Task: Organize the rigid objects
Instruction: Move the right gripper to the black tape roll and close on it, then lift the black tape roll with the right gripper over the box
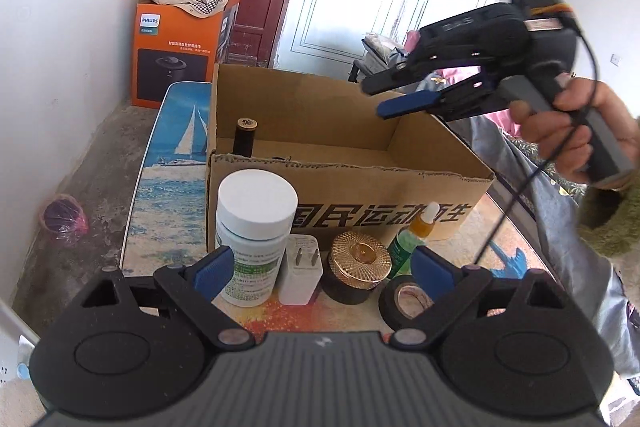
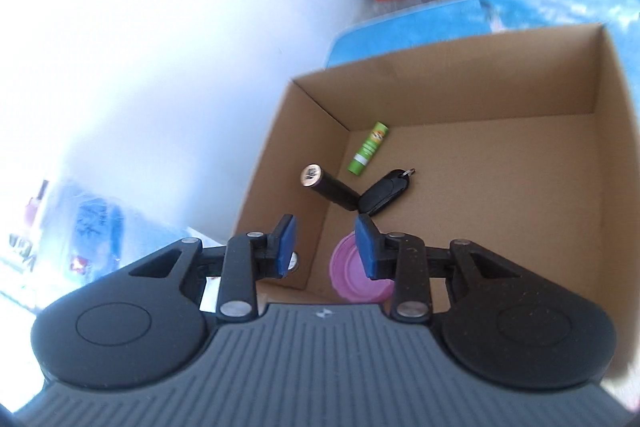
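My left gripper (image 1: 322,273) stands wide open, low over a row of items in front of the cardboard box (image 1: 348,183). Between its fingers are a white-capped bottle (image 1: 256,227), a white charger plug (image 1: 300,275) and a black jar with a gold lid (image 1: 358,267). A green dropper bottle (image 1: 412,239) and a black tape roll (image 1: 406,301) sit by the right finger. My right gripper (image 2: 326,247) hangs above the box (image 2: 460,99), slightly open and holding nothing. In the box lie a green tube (image 2: 368,147), a black cylinder (image 2: 330,189), a car key (image 2: 384,193) and a pink round lid (image 2: 352,267).
The table top (image 1: 176,147) carries a sailboat print. An orange Philips carton (image 1: 176,47) stuffed with cloth stands on the floor behind it. A pink-lined bin (image 1: 64,217) sits on the floor at left. A person's hand (image 1: 576,123) holds the right gripper (image 1: 374,99) over the box's right side.
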### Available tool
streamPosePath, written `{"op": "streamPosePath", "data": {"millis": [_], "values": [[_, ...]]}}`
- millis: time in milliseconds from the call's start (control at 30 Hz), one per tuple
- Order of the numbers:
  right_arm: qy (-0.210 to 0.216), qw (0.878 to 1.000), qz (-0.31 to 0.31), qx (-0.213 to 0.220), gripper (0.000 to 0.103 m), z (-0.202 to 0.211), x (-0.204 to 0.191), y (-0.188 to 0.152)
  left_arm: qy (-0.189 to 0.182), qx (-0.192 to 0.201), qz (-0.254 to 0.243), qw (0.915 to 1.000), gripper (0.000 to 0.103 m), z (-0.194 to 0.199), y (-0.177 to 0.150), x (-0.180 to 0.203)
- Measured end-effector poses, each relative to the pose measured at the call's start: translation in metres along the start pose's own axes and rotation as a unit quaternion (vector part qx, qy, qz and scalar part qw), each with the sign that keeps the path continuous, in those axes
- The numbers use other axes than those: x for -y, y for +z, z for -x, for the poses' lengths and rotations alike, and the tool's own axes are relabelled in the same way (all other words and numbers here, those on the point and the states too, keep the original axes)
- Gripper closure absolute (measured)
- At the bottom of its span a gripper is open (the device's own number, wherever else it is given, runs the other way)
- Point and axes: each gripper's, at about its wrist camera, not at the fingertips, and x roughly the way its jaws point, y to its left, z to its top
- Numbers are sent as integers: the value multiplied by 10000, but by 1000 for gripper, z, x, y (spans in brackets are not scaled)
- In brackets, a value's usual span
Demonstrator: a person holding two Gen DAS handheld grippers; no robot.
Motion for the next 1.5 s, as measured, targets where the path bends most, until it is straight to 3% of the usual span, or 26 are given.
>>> {"op": "streamPosePath", "data": {"millis": [133,233,467,567,733,933,1200,1300,1500], "values": [[49,9973,347,647,61,58,-3,-47,-158,-153,-122,9997,3,-8,-9,10],[-141,9938,481,995,61,81,3,-89,-355,-295,-227,9987,1,-15,-16,20],[-1025,9881,420,1066,61,55,29,-179,-1223,-852,-265,9885,0,-43,-32,47],[-1355,9834,448,1121,61,25,36,-203,-1256,-888,-504,9868,0,-53,-40,62],[-1480,9815,637,1037,64,12,42,-210,-464,-758,-1331,9871,1,-71,-54,90],[-1489,9833,675,795,70,-4,52,-210,73,-913,-1897,9776,21,-93,-67,106],[-1451,9847,670,690,83,-16,61,-206,126,-853,-1929,9774,37,-100,-66,113],[-1462,9847,641,704,83,-14,63,-207,125,-839,-1976,9766,44,-101,-65,117],[-1569,9839,496,696,83,1,69,-215,-95,-862,-2173,9722,44,-96,-70,132]]}}
